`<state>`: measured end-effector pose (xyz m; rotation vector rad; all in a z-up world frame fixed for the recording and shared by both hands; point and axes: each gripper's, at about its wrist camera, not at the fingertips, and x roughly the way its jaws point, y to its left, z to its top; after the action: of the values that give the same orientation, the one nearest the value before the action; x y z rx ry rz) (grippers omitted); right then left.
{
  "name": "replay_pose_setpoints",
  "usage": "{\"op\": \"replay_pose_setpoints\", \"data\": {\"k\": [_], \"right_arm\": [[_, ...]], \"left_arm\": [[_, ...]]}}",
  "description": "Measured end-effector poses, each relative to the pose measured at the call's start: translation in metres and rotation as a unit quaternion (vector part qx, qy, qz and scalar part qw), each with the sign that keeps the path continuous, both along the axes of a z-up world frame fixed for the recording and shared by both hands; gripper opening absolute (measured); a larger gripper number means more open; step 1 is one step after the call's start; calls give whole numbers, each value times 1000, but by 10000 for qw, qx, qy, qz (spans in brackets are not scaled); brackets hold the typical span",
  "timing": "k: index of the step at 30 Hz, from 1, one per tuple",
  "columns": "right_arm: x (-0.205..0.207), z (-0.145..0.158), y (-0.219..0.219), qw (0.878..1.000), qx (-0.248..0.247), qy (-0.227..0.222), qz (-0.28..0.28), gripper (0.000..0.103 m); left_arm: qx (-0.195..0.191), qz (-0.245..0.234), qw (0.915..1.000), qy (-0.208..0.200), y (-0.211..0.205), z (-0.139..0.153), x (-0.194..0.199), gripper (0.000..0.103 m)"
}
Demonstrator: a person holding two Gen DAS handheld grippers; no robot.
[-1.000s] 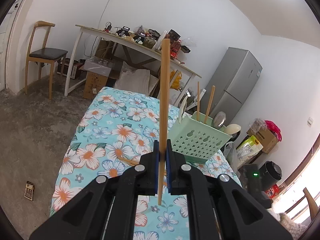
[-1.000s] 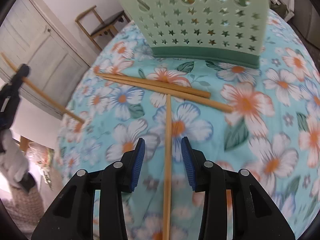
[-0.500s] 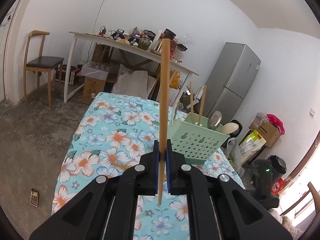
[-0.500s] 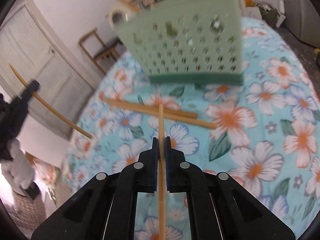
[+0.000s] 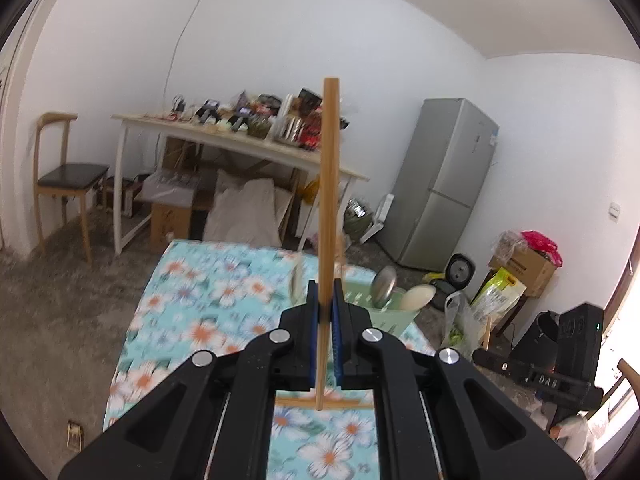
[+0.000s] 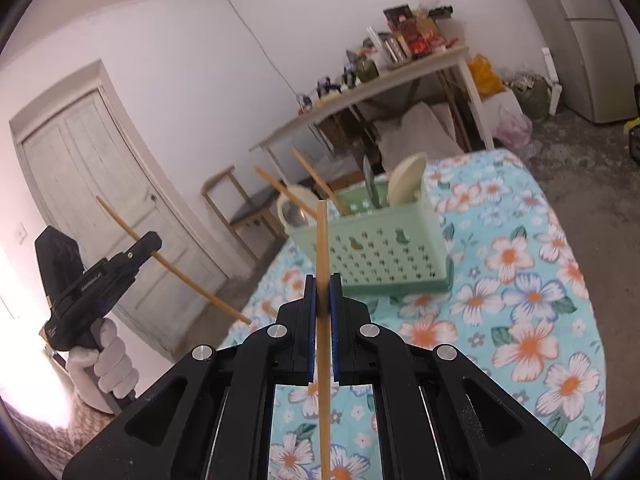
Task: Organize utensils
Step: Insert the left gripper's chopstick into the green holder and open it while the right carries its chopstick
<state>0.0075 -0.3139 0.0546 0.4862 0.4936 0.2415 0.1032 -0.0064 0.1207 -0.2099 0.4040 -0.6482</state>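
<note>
While the left gripper [image 5: 325, 322] is clamping an upright chopstick [image 5: 329, 184] at frame centre, the green utensil basket [image 5: 380, 312] is peeking out behind its fingers. Seen from the right wrist, the right gripper [image 6: 322, 308] is pinching a second chopstick [image 6: 322, 344] at lower centre, with the basket [image 6: 384, 256] sitting on the floral tablecloth [image 6: 520, 320] just above.

Between blue-padded black fingers [image 6: 336, 320], a tan wooden chopstick [image 6: 322, 280]. Ahead of the fingers, a mint-green basket [image 6: 376, 256] with star-shaped holes stands on a turquoise cloth [image 6: 532, 304] with white-and-orange flowers.
</note>
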Motion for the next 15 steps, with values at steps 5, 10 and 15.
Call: {"op": "replay_pose_setpoints", "data": {"k": [5,10,15], "right_arm": [[-8,8,-14,9995,203,-225,-44,5],[-11,7,-24,9990,319,-309,-69,5],[-12,4,-32,9984,450,-339,-90,5]], "left_arm": [[-170,-144,9989,-420,-19,37,6,5],[-318,-318,9962,-741,-49,62,25,5],[-353,-436,9969,-546,-85,57,62,5]]}}
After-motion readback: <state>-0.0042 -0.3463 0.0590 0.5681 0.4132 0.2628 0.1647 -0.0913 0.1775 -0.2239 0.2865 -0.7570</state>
